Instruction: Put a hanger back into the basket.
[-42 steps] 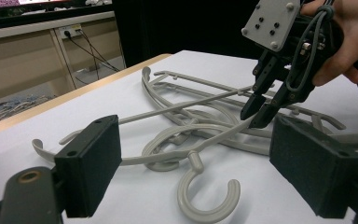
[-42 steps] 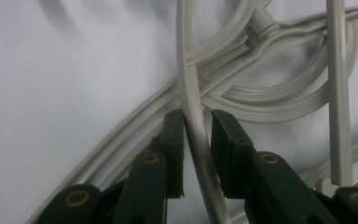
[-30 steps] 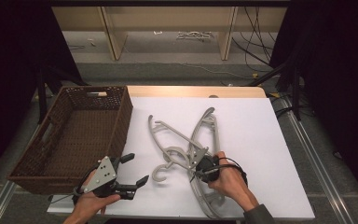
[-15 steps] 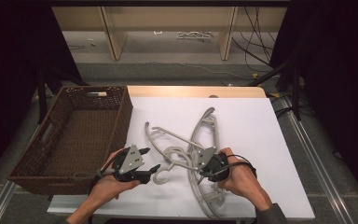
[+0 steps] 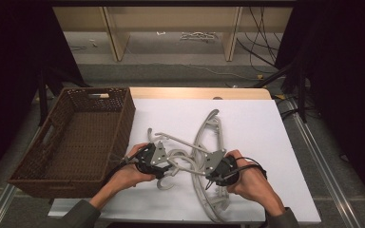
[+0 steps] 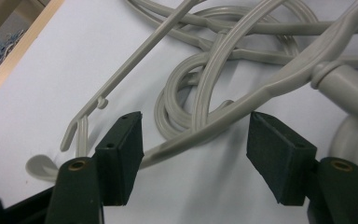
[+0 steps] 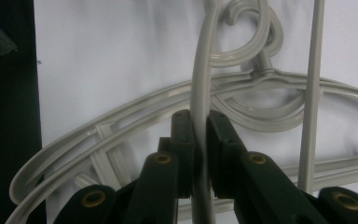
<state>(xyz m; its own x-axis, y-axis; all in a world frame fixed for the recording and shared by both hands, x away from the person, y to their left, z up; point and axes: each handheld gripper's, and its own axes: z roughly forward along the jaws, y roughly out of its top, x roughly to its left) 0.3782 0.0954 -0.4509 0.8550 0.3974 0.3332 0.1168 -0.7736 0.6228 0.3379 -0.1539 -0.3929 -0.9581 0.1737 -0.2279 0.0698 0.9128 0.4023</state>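
Untangling of grey hangers in progress beside the wicker basket.

The bench [image 5: 266, 142] is carrying the basket [image 5: 76, 137] and, just right of it, the hanger pile [image 5: 195, 156]. The right gripper [image 5: 214, 173], farther from the basket, is clamping one hanger arm [image 7: 200, 116]. The left gripper [image 6: 193, 149], nearer it, is standing released around another arm [image 6: 223, 121]. Judged step: separating one hanger; next, closing the left gripper. The right gripper view is showing the pinch; the high view is giving the layout.

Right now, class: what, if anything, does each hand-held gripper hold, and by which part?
The right hand-held gripper clamps a grey hanger by a thin curved bar. The left hand-held gripper is open, holding nothing.
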